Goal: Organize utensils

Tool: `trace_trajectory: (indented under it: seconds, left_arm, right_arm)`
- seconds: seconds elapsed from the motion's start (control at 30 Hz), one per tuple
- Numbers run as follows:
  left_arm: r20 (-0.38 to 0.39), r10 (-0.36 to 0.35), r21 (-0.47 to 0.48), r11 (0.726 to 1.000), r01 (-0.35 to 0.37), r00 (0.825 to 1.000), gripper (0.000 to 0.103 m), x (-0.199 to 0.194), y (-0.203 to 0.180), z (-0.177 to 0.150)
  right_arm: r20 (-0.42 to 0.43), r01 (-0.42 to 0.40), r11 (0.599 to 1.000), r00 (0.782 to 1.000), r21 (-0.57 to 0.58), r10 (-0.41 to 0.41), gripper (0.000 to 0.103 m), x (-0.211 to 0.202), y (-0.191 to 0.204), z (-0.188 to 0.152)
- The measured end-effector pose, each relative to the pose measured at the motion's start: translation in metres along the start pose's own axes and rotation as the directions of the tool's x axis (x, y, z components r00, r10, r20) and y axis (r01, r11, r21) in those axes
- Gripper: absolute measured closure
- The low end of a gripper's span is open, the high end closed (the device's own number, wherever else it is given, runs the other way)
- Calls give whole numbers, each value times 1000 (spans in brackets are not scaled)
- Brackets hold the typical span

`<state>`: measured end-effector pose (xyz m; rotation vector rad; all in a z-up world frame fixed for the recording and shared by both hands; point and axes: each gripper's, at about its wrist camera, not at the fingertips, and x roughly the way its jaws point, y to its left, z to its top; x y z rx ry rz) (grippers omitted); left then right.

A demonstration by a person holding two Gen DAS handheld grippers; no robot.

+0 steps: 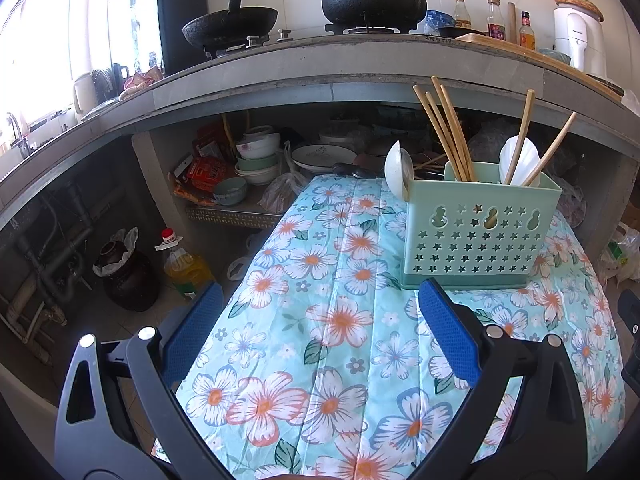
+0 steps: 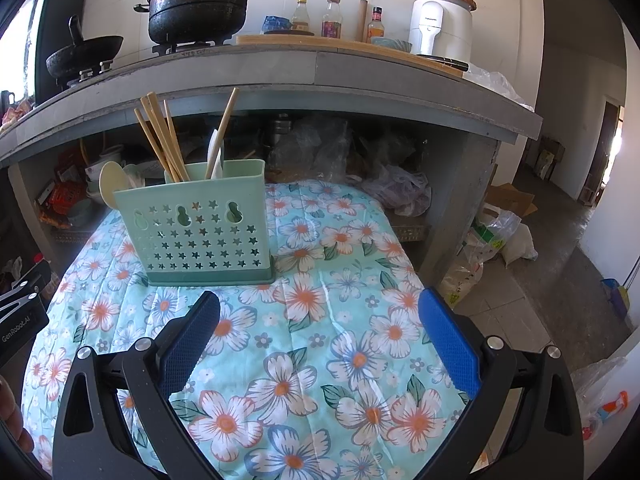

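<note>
- Mint-green plastic utensil holder stands upright on the floral-cloth table, upper right of the left wrist view, upper left of the right wrist view.
- Wooden chopsticks lean in its back compartment; two more sticks cross a white spoon on the frame-right side; another white spoon hangs off the holder's frame-left end.
- Left tongs spread wide, holding nothing, hovering over bare cloth near the holder's base.
- Right tongs also wide and empty, over cloth at lower centre, apart from the holder.
- No loose utensils visible on the cloth in either view.
- Step, as a judgement: sorting looks done or nearly done; both tools idle.
- Next move, if any: probably reseat the hanging spoon, which needs a narrow pinch on its edge without tipping the light holder.
- Readable text: "GenRobot.AI" on the other gripper's body at left edge of the right wrist view; white appliance upper right carries a logo, too small to read; bottle labels unreadable.
</note>
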<state>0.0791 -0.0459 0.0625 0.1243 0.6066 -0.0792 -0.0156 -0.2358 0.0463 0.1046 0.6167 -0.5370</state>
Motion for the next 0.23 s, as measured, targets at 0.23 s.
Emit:
trace_trajectory:
  seconds: [0.23]
  left_arm:
    - [-8,-4,-2,1000,4,1000,9,1,1,-2]
  right_arm:
    - [-2,-1,1000,1000,1,1,6,0,0,0]
